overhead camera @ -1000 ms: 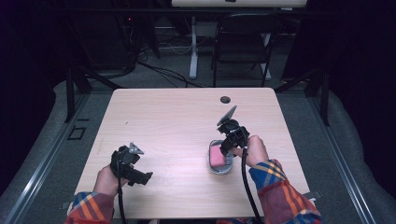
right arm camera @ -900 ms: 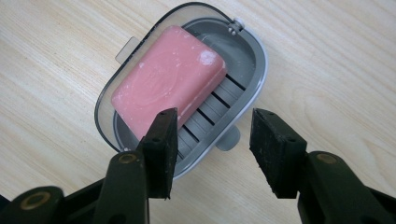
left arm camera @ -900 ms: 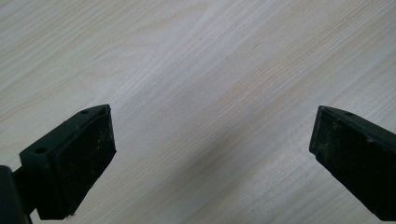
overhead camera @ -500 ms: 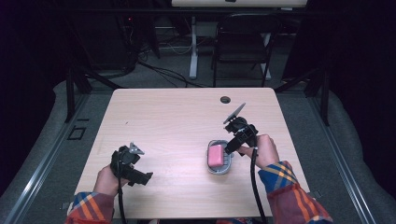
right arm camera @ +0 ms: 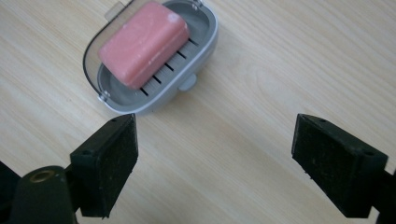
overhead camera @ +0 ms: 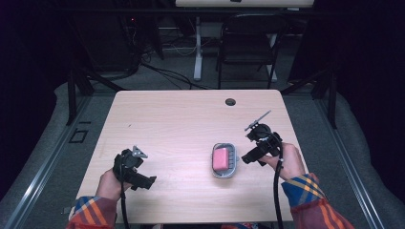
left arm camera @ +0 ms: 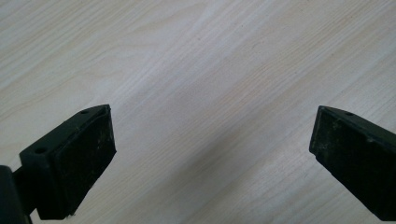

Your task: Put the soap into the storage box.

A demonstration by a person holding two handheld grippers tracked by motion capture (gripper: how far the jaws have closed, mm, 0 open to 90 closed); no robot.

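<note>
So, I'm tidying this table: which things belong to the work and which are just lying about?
In the work: pink bar of soap; grey slotted plastic soap dish; right gripper, jaws just opened, nothing between them.
Lying about: left gripper, open over bare wooden table; black folding chair.

This looks like a lab or test room set up for recording — not a home. A plain light-wood table [overhead camera: 191,124] with a cable hole [overhead camera: 230,101] stands on grey carpet [overhead camera: 334,143], ringed by dark curtains [overhead camera: 363,57]. Behind it sit 1 black folding chair [overhead camera: 248,47], the white leg of another desk [overhead camera: 197,47] and loose cables on the floor [overhead camera: 162,71] — working gear, with no household furnishing around it.
</note>
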